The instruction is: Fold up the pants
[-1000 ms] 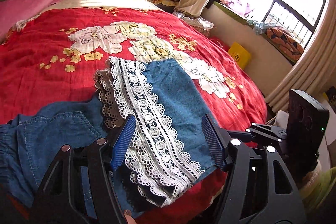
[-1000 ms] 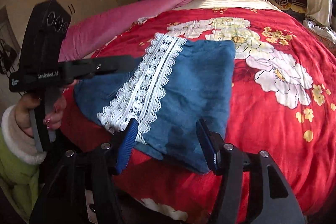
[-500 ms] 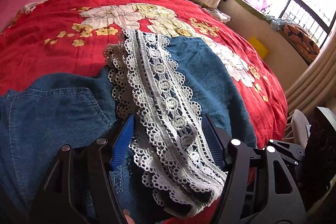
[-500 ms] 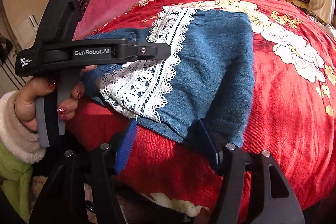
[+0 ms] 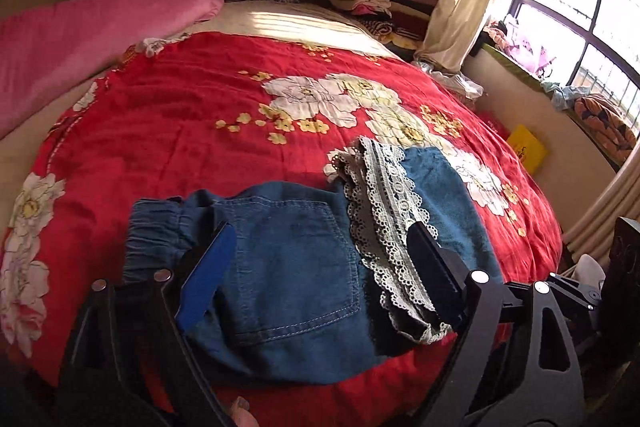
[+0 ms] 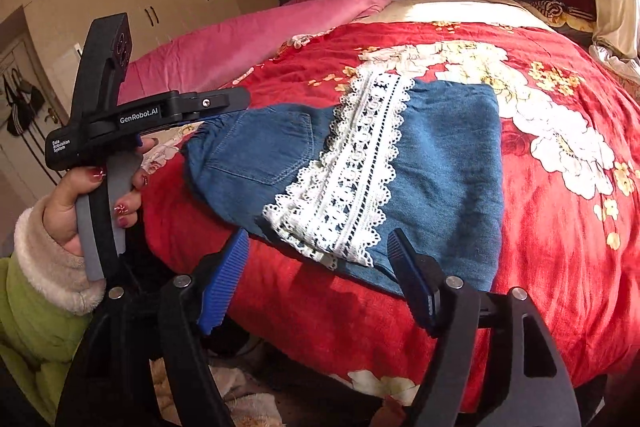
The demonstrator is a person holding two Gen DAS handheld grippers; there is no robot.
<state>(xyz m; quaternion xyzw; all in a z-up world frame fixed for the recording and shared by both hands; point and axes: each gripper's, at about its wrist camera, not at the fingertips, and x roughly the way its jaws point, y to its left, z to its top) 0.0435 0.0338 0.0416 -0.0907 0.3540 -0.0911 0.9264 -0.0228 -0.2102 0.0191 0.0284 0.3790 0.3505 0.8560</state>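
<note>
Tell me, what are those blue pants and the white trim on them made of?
The pants look like soft, matte blue denim: contrast stitching outlines a back pocket and the surface shows a faint weave. The trim appears to be openwork lace, probably cotton crochet, with scalloped edges and holes through which the darker cloth shows.

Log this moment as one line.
left hand-held gripper: open, empty | right hand-held gripper: open, empty | blue denim lace-trimmed pants: folded, on red floral bedspread
</note>
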